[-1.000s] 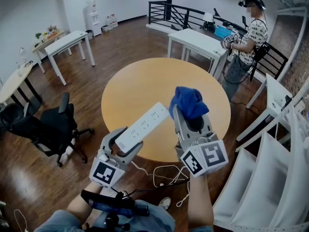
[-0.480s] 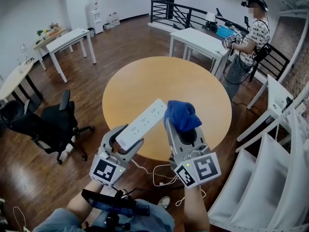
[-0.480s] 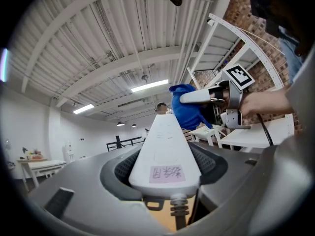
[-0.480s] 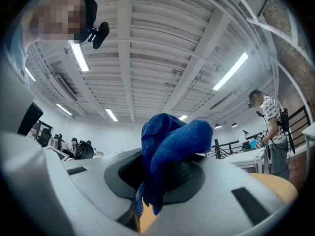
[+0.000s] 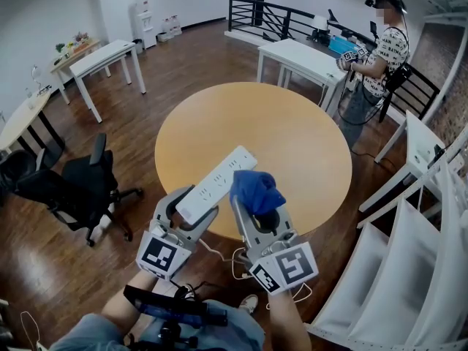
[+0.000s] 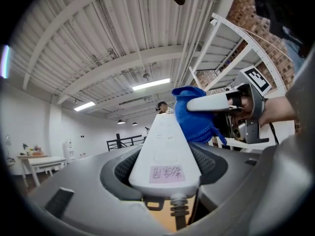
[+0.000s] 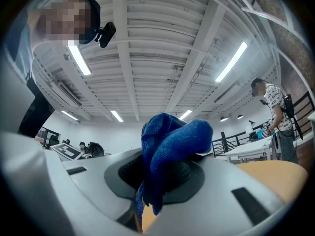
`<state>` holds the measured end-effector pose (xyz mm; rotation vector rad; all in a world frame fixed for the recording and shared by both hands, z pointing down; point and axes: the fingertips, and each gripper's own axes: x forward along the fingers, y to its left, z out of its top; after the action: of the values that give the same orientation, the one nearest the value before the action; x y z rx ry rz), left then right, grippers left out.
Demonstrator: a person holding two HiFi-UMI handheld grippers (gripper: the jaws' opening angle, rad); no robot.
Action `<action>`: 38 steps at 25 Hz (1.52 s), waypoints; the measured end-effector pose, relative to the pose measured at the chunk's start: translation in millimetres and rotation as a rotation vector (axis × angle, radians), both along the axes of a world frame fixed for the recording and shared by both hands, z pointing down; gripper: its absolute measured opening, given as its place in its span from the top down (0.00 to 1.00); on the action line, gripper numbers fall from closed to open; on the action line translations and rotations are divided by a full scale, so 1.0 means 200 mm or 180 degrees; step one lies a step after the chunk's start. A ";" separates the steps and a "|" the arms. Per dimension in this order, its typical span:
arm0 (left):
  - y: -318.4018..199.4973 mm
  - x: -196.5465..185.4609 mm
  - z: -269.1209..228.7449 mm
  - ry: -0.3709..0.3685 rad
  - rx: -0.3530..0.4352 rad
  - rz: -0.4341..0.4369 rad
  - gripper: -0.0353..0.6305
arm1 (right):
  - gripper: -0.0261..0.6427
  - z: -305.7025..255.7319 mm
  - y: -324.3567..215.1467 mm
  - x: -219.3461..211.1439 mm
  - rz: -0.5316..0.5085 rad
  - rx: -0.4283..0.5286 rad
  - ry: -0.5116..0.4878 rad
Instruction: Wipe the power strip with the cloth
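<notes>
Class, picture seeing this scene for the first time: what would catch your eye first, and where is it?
The blue cloth, bunched in the right tongs, stands out first, right beside the white power strip gripped in the left tongs. Both hang above the near edge of a round wooden table.

we're in an open-plan office turned lab here: dark wood floor (image 5: 183, 72), white desks (image 5: 102, 59), a black office chair (image 5: 80, 189), a round wooden table (image 5: 292, 137), black railing (image 5: 256, 17), strip lights (image 7: 231, 60) on white ceiling beams, and another person (image 5: 380, 50) wearing a head camera.
</notes>
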<state>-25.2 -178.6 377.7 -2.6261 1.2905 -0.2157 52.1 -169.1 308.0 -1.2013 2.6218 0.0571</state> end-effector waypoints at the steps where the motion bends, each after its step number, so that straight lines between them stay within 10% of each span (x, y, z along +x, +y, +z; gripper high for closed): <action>1: 0.00 0.00 0.00 0.0006 -0.0011 -0.0005 0.50 | 0.85 0.01 0.01 -0.01 -0.0027 -0.0005 -0.0014; 15: -0.05 0.01 0.09 0.0067 -0.0168 -0.0065 0.50 | 0.85 0.12 0.04 -0.09 -0.0150 -0.0157 -0.0061; 30: -0.35 0.00 1.11 -0.0190 -0.1546 -0.0334 0.50 | 0.85 0.27 0.04 0.09 0.0153 -0.0414 -0.0042; 38: -0.37 0.00 1.37 -0.0373 -0.1864 -0.0397 0.50 | 0.85 0.33 0.05 0.17 0.0271 -0.0544 -0.0015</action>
<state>-25.3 -253.3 652.1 -2.9246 1.5345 -0.8744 85.5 -159.6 375.0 -1.3662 2.6142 -0.1570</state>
